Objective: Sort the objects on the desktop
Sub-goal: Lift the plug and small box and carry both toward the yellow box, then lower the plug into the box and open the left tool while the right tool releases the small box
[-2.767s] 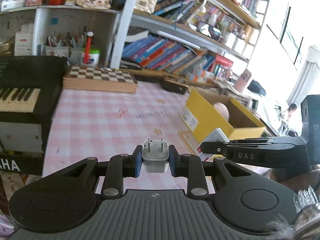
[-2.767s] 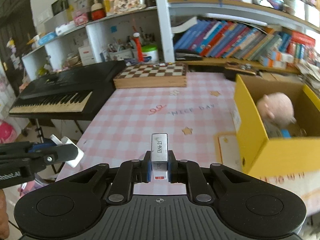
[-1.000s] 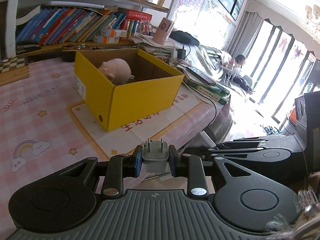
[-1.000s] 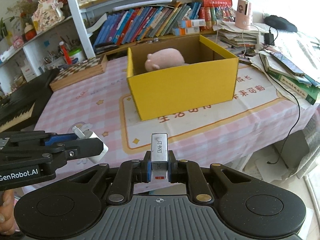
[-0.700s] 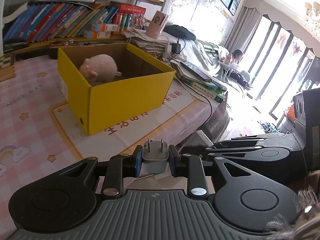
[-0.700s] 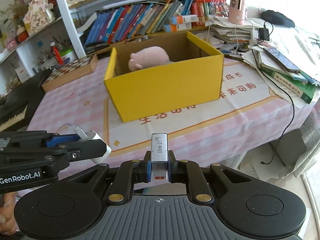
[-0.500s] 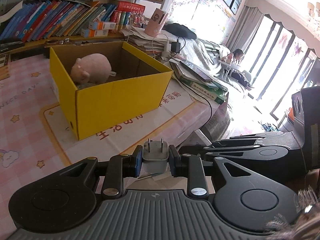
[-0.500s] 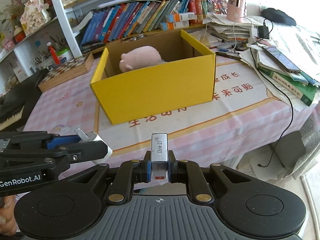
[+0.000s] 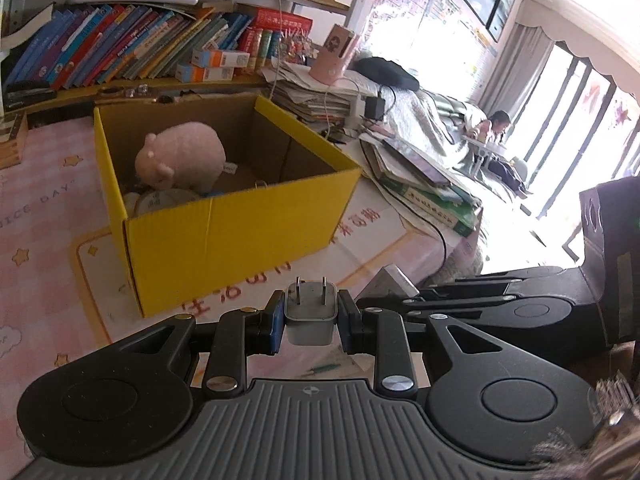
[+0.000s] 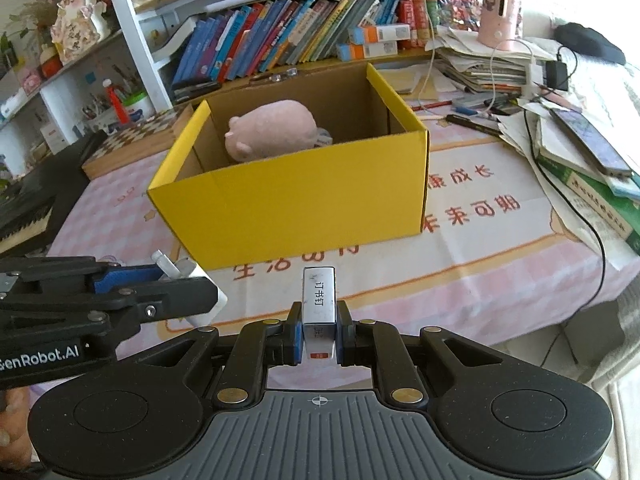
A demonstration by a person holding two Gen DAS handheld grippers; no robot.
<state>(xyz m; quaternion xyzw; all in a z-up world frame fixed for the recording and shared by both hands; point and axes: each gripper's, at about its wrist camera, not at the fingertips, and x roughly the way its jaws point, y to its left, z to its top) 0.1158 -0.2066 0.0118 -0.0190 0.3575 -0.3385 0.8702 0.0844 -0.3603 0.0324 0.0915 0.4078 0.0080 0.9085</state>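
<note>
My left gripper [image 9: 310, 314] is shut on a white plug adapter [image 9: 309, 312], prongs up, held above the table's front edge. It also shows in the right wrist view [image 10: 188, 280] at the left. My right gripper [image 10: 318, 330] is shut on a small silver staple box [image 10: 319, 304] with printed characters. An open yellow cardboard box [image 10: 296, 200] stands ahead on the pink checked tablecloth [image 10: 460, 280]; it also shows in the left wrist view [image 9: 224, 236]. A pink plush pig [image 10: 272, 128] lies inside it.
Bookshelves [image 10: 300, 36] stand behind the box. Stacked books, papers, cables and a phone [image 10: 584, 136] crowd the table's right side. A chessboard [image 10: 132, 140] and a keyboard [image 10: 28, 204] lie at the left. The right gripper's arm [image 9: 500, 312] reaches in beside my left one.
Both grippers have swung right from the keyboard side and closed in on the yellow box, which now sits nearer and more central. Both holds are unchanged.
</note>
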